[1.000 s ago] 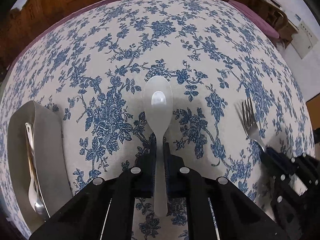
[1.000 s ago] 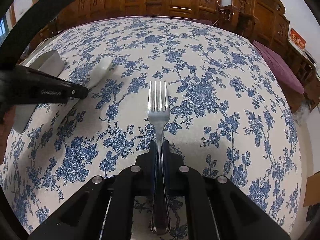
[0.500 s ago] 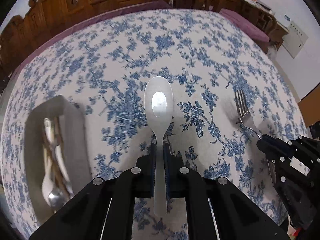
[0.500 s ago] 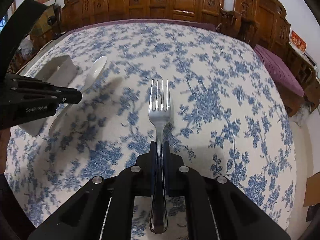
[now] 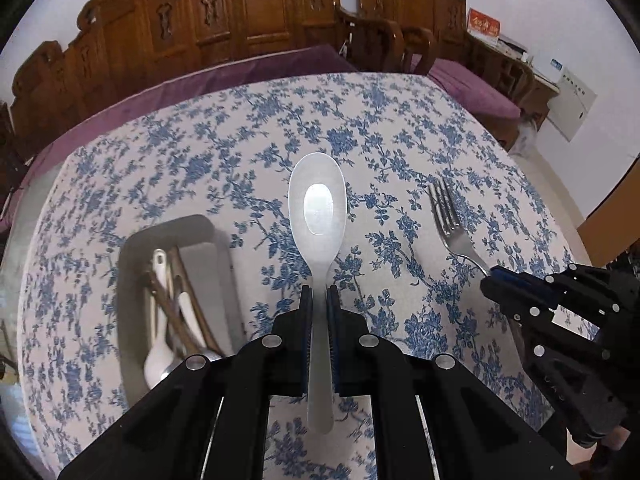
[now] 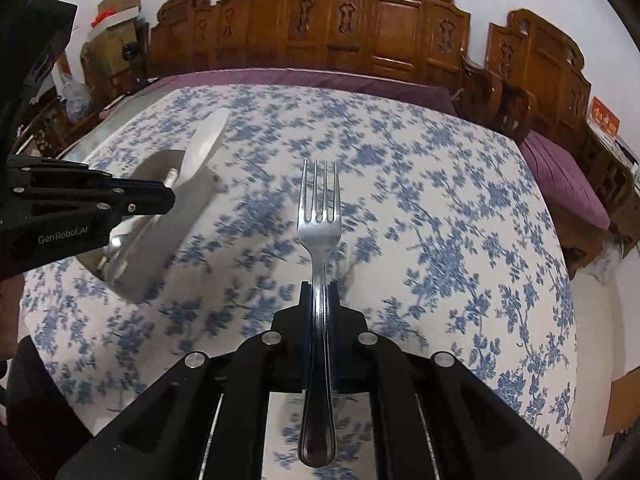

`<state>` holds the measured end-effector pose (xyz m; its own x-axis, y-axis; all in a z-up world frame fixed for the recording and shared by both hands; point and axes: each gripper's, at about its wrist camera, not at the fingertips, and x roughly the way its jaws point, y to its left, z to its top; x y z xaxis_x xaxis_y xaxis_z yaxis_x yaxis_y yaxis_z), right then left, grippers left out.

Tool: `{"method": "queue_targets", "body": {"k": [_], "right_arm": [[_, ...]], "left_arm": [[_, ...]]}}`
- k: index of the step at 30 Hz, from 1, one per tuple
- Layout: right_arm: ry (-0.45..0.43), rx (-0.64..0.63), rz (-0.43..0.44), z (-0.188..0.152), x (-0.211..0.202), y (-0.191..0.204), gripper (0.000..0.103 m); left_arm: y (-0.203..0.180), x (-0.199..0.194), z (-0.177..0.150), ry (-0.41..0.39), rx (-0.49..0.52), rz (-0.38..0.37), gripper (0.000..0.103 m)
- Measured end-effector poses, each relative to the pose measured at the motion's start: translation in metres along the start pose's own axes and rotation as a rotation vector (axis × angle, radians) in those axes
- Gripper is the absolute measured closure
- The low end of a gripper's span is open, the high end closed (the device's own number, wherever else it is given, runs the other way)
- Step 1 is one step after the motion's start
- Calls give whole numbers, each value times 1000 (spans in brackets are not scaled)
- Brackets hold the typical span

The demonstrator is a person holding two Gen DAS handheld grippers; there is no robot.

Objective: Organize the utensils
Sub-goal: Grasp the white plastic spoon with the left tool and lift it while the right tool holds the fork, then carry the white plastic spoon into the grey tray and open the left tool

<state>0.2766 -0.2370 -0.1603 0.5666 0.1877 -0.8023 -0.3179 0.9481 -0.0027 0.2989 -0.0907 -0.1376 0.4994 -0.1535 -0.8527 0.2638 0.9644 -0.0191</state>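
Left hand-held gripper (image 5: 318, 300), right hand-held gripper (image 6: 320, 296): jaws clamped, pitched downward.

Polished metal fork (image 6: 319, 224), matt pale spoon (image 5: 317, 204), printed cloth tablecloth (image 5: 400, 128), carved glossy wooden chairs (image 6: 380, 20).

Tray (image 5: 132, 248) on table (image 5: 248, 152) left, spoon (image 5: 318, 208) mid, fork (image 5: 448, 216) right
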Motion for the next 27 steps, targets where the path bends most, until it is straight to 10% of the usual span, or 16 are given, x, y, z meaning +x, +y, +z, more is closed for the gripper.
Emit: {"method": "queue_targets", "body": {"k": [27], "right_arm": [[-16, -95, 92, 22, -5, 88, 94]], "left_arm": [[108, 1, -34, 14, -107, 52, 96]]}}
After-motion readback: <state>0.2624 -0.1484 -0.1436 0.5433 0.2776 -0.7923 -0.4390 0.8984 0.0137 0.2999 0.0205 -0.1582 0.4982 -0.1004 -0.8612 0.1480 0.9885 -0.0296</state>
